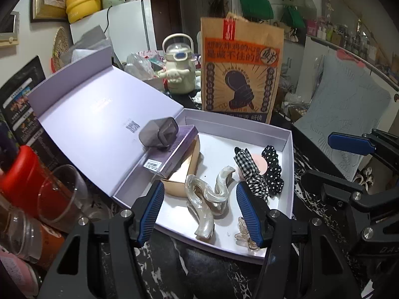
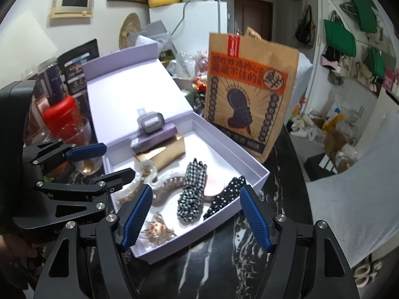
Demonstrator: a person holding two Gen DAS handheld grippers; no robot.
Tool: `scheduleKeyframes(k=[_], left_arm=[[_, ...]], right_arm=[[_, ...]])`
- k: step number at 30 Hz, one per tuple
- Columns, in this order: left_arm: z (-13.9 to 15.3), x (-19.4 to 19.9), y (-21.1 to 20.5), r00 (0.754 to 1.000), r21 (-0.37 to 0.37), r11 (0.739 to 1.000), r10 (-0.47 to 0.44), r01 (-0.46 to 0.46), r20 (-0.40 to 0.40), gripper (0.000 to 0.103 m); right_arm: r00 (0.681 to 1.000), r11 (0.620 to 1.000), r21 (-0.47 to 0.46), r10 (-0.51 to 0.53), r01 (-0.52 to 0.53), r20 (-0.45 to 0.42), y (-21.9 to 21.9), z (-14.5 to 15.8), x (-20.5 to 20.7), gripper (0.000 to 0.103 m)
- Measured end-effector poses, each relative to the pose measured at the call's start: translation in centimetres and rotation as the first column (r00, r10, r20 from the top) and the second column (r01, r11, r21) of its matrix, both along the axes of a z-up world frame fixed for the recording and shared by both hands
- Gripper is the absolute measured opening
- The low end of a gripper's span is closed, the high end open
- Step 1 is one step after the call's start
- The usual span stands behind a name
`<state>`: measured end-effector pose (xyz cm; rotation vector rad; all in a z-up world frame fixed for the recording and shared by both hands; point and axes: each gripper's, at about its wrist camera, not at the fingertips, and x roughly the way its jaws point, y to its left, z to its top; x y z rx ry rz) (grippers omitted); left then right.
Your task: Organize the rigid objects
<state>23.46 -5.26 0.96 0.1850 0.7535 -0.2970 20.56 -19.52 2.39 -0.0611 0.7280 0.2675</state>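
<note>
An open lilac box (image 1: pixel 286 174) (image 2: pixel 251 167) holds a pearly hair claw (image 1: pixel 209 199) (image 2: pixel 159 186), a checked scrunchie (image 1: pixel 249 172) (image 2: pixel 192 189), a dotted scrunchie (image 1: pixel 273 172) (image 2: pixel 224 196), a pink round thing (image 1: pixel 259 162), a small clear claw clip (image 1: pixel 245 234) (image 2: pixel 157 229), a gold box (image 1: pixel 184 172) (image 2: pixel 169 152) and a purple box (image 1: pixel 174 152) with a grey cube (image 1: pixel 159 132) (image 2: pixel 150 122) on top. My left gripper (image 1: pixel 199 214) is open, empty, over the box's near edge. My right gripper (image 2: pixel 195 214) is open, empty, over the box's near corner.
A brown paper bag (image 1: pixel 242 69) (image 2: pixel 249 92) stands behind the box. A red bottle (image 1: pixel 22 174) (image 2: pixel 62 117), a glass (image 1: pixel 62 194) and jars stand left of it. A cream kettle (image 1: pixel 178 67) is at the back. The table is black marble (image 2: pixel 224 261).
</note>
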Motion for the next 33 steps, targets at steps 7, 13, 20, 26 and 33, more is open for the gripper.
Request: scheduleKeyframes(k=[7,13,20,26,33], left_arm=[[1.9,-2.6,0.2,0.999,0.01,1.0,0.0,-0.001,0.054,0.061],[3.3,-4.9,0.3,0.996,-0.006,1.0,-0.005,0.006,0.09,0.072],[3.9,-7.0,0.4,0.996,-0.037,0.999,-0.037,0.04,0.085,0.072],[4.1,-8.9,0.2,0.995,-0.031,0.998,-0.042,0.045,0.089,0.072],[4.1,-10.5,1.5,0.996,-0.069,0.998,-0.004,0.01,0.085,0.072]], right_arm=[[0.997,1.0,0.002,-0.005,0.005,0.071,0.2,1.9,-2.7,0.079],[0.993,1.0,0.002,-0.019,0.018,0.115,0.0,3.4,-5.3,0.085],[0.985,0.999,-0.013,-0.043,0.046,0.168,-0.3,4.8,-8.3,0.089],[0.976,0.995,-0.009,-0.091,0.094,0.198,-0.9,5.3,-10.5,0.097],[0.965,0.986,-0.014,-0.157,0.163,0.209,-1.4,5.1,-12.7,0.102]])
